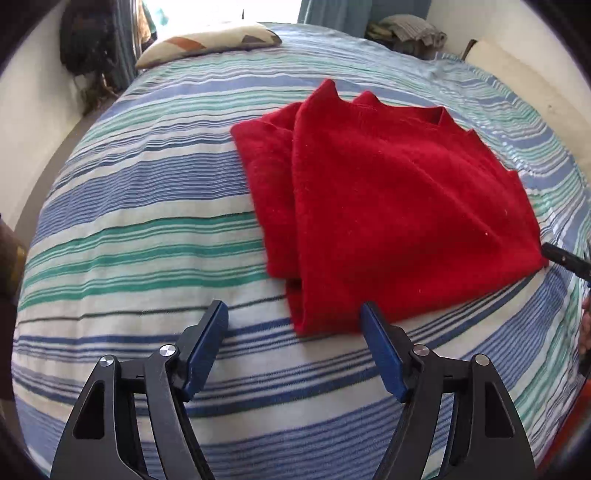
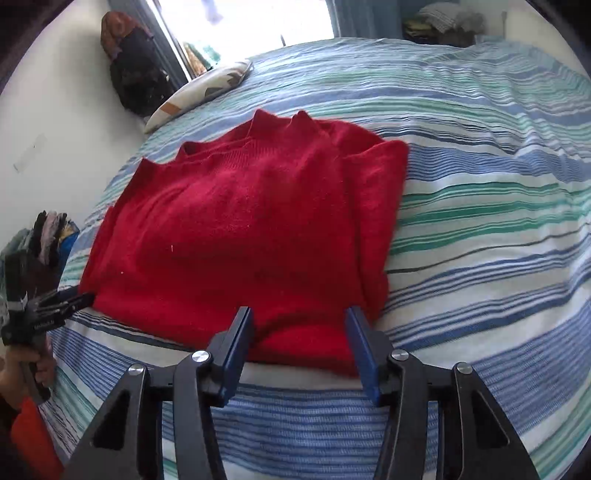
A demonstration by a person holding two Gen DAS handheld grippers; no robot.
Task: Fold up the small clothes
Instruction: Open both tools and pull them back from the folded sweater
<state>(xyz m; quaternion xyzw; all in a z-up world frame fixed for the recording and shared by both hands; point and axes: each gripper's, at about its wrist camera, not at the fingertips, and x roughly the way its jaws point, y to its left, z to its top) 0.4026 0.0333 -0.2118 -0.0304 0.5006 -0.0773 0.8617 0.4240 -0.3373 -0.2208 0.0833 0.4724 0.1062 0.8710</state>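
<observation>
While both hand-held grippers hang over a striped bedspread (image 1: 122, 236), a folded red sweater (image 1: 388, 206) lies flat near the middle of the bed. Its long axis runs from the near hem up toward the collar, and the neckline points away from the cameras, toward the patterned pillow (image 1: 210, 42) and the bright window at the head of the bed. Side panels are folded inward, and a narrower layer shows along one long edge.

Seen from the left wrist, the left gripper (image 1: 295, 332) has its blue-padded jaws standing wide apart, with the sweater's near corner lying between and just beyond them; the pads press on nothing. Seen from the right wrist, the right gripper (image 2: 299, 339) is also parted, its fingers straddling the sweater's near hem without pinching the cloth.

At the left edge of the right wrist view, a person's hand (image 2: 18, 373) in an orange sleeve grips the other tool's handle, its black tip close by the sweater's near corner. Folded laundry (image 1: 406, 31) sits in the far corner.
</observation>
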